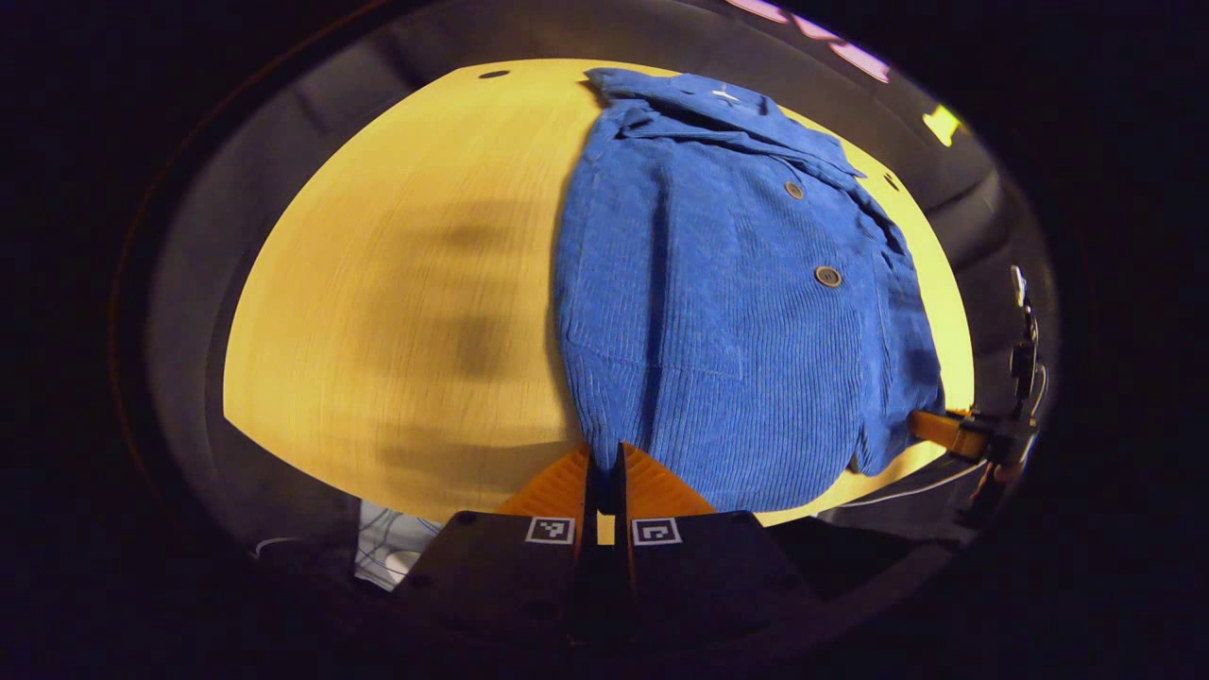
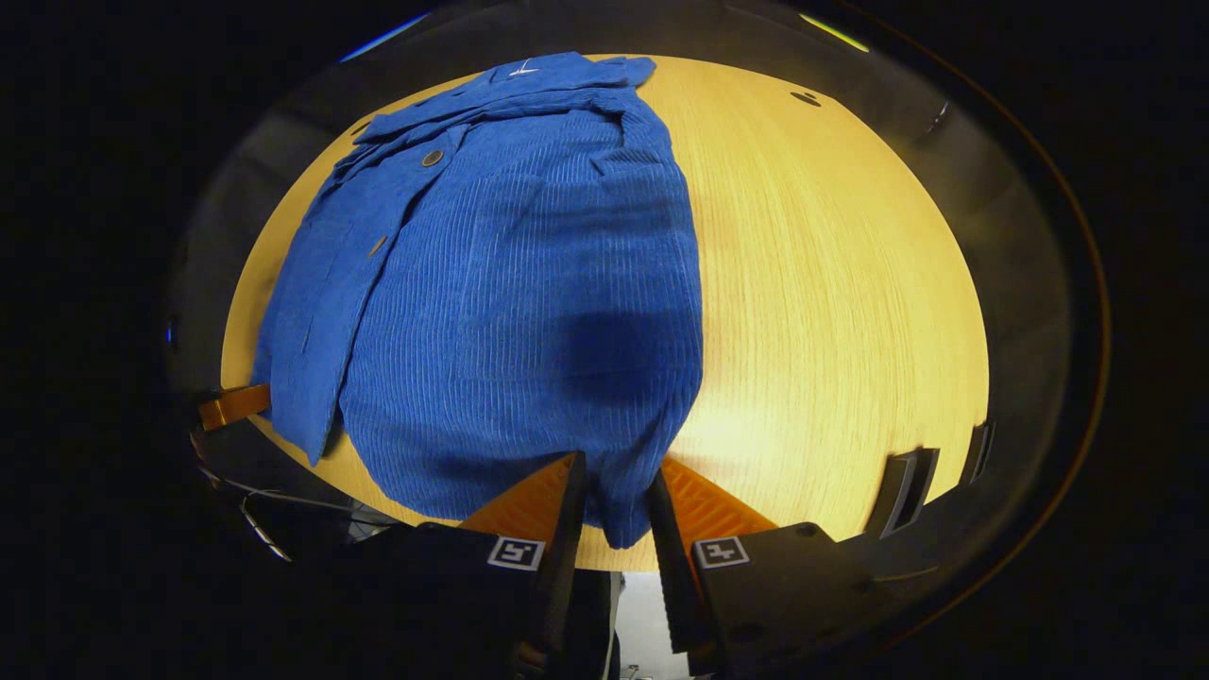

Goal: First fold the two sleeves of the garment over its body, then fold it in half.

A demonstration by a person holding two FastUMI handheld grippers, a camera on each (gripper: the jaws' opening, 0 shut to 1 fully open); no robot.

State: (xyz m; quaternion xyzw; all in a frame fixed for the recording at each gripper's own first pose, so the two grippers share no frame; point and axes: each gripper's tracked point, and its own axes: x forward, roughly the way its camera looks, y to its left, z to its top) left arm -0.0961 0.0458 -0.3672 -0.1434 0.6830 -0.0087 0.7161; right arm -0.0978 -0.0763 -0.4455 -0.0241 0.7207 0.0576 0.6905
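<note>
Garment, a blue ribbed corduroy shirt, lies flat on the wooden surface in the left gripper view; the left gripper has its jaws closed together at the near hem, whether pinching cloth I cannot tell. In the right gripper view the right gripper has its jaws parted around a hem fold of the garment. Soft, fairly thick and unslippery, it is probably best held at both hem corners.

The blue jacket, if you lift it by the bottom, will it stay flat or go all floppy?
Probably floppy: the blue jacket is soft ribbed cloth and already drapes and wrinkles on the table. Likely not slippery, since the ribs give grip. It looks thick, so perhaps a bit heavy.
</note>
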